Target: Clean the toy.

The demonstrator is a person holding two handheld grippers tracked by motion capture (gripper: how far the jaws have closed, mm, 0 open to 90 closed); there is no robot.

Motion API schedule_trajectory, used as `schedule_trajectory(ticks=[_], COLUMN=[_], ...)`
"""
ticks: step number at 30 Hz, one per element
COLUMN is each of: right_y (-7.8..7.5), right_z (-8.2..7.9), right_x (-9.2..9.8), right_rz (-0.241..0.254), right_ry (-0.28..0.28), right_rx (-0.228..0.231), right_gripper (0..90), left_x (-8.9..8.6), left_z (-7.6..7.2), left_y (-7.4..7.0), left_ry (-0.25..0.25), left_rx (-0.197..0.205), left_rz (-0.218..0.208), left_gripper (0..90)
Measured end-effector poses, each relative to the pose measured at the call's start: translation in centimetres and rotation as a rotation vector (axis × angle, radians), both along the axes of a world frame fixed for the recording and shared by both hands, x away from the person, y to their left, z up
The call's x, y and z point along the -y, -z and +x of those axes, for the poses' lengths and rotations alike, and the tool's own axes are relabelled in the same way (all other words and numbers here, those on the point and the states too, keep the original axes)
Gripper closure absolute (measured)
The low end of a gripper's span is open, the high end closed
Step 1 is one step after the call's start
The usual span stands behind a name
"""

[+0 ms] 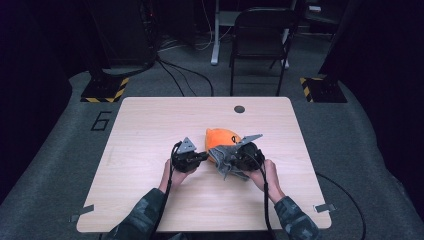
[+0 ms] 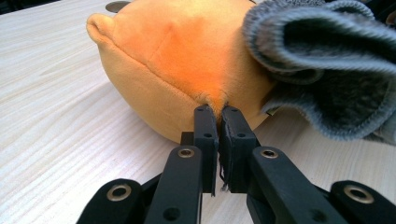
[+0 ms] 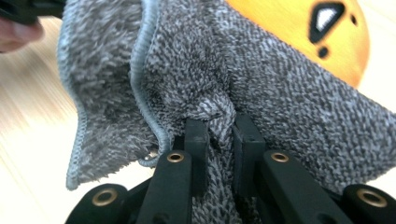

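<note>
An orange plush toy [image 1: 221, 138] lies near the middle of the wooden table [image 1: 150, 130]. My left gripper [image 1: 202, 156] is shut on a pinch of the toy's orange fabric [image 2: 187, 60] at its near side, with the jaws nearly touching [image 2: 218, 114]. A grey terry cloth [image 1: 227, 161] hangs bunched against the toy's right side. My right gripper [image 1: 231, 159] is shut on a fold of this cloth [image 3: 261, 79], which drapes over the jaws [image 3: 219, 123]. The toy's black and white face marking [image 3: 329, 21] peeks out beyond the cloth.
A round dark grommet [image 1: 239, 109] sits near the table's far edge. A black chair [image 1: 260, 40] stands beyond the table on the grey floor. Bare wood lies to the left and front of the hands.
</note>
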State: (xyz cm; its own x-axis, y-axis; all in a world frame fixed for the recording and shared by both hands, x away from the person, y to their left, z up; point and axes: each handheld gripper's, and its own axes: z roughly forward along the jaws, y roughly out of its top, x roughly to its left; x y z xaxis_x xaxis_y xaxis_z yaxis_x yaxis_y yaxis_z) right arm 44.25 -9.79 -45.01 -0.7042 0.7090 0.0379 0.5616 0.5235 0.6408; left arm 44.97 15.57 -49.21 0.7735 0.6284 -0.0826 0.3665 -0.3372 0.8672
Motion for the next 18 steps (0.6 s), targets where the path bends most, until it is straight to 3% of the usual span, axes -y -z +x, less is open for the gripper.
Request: schedule_trajectory(ticks=[18], right_y=[1.8], right_z=[1.6], right_x=[4.4], right_rz=[-0.048], right_ry=[0.124], right_rx=[-0.058], right_gripper=[79.3], left_x=[-0.1], left_z=[0.1], left_y=[0.0], left_ry=[0.004], left_rx=[-0.001], left_rz=[0.001], left_gripper=[85.8])
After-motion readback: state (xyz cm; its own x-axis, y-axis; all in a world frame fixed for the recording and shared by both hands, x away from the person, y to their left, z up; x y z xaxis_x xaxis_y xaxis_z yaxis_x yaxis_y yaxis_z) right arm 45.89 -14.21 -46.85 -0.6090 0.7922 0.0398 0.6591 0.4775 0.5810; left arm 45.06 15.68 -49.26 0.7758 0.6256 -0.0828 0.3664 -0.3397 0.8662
